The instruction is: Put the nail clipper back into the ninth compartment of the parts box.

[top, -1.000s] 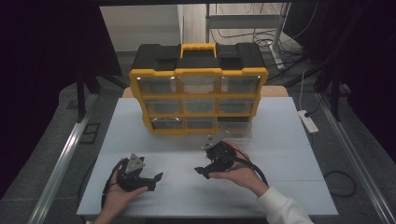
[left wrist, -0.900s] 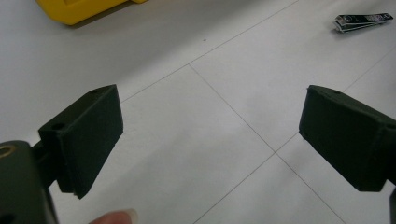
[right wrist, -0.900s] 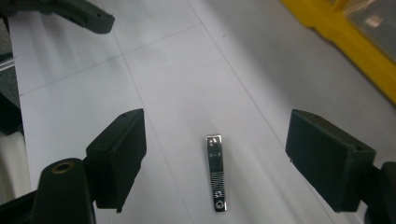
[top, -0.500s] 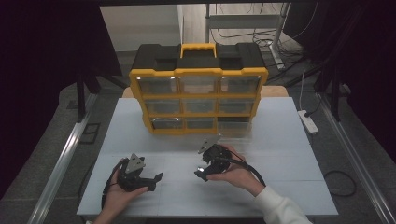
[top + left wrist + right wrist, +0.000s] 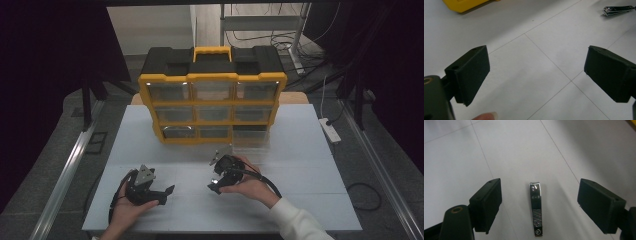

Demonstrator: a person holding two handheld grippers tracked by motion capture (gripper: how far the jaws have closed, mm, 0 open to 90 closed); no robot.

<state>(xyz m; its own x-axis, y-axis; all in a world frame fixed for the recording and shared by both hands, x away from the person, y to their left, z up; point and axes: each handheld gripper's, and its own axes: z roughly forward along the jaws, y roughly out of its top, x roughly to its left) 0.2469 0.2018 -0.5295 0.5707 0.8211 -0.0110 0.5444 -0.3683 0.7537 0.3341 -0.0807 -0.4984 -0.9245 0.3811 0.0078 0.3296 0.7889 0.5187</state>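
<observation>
A small silver nail clipper [image 5: 535, 210] lies flat on the white table [image 5: 300, 165]. My right gripper [image 5: 539, 192] hangs open just above it, one jaw on each side and neither touching it. In the high view the right gripper [image 5: 215, 182] sits near the table's middle, held by a hand in a white sleeve. My left gripper [image 5: 162, 192] is at the front left, open and with nothing between its jaws. The left gripper view [image 5: 536, 62] shows bare table under it, with the nail clipper [image 5: 617, 10] far off at the top right.
A yellow and black drawer organizer [image 5: 212, 107] with clear drawers stands at the back centre of the table. Its bottom right drawer [image 5: 251, 139] looks pulled out a little. A power strip [image 5: 330, 129] and cables lie on the floor at the right.
My right gripper has shifted a little to the left and toward the person. The left gripper has stayed in place.
</observation>
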